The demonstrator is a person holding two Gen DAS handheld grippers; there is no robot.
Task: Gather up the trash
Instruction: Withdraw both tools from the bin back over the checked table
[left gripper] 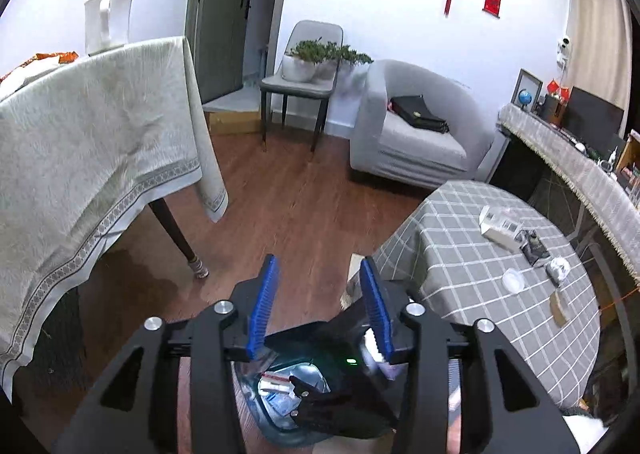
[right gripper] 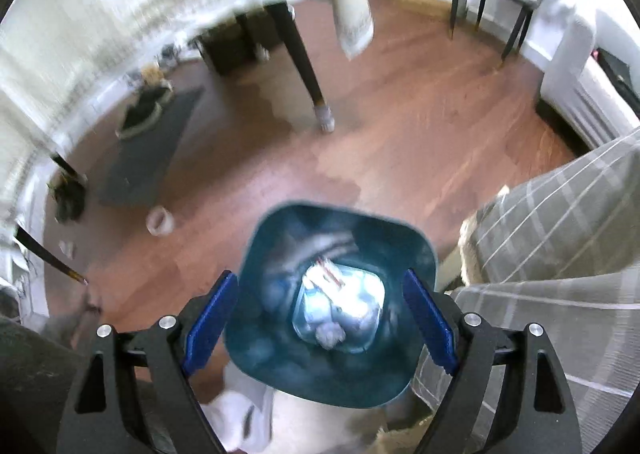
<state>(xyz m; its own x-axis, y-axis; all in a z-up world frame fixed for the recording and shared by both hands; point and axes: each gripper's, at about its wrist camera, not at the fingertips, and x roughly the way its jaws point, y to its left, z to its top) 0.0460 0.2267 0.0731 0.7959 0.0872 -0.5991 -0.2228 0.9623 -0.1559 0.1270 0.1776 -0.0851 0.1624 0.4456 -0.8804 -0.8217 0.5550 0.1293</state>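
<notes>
A blue bin [right gripper: 332,370] stands on the wood floor beside the round table with the grey checked cloth [left gripper: 460,254]. White wrappers and crumpled paper [right gripper: 336,306] lie at the bin's bottom. My right gripper [right gripper: 319,274] hangs over the bin's mouth, open wide, with nothing between its blue pads. My left gripper [left gripper: 319,266] is open and empty, above the floor next to the table. Under it the bin [left gripper: 252,394] shows, partly hidden by a black housing with a green light [left gripper: 351,361]. On the checked cloth lie a white box [left gripper: 500,228], a dark packet [left gripper: 534,248], crumpled foil [left gripper: 558,268], a clear lid [left gripper: 513,280] and a brown card [left gripper: 559,308].
A big table under a pale cloth [left gripper: 100,142] stands at the left, its dark leg [left gripper: 176,234] close by. A grey armchair [left gripper: 416,134] and a chair with a plant [left gripper: 304,82] are at the back. A tape roll [right gripper: 160,220] and a dark mat [right gripper: 148,150] lie on the floor.
</notes>
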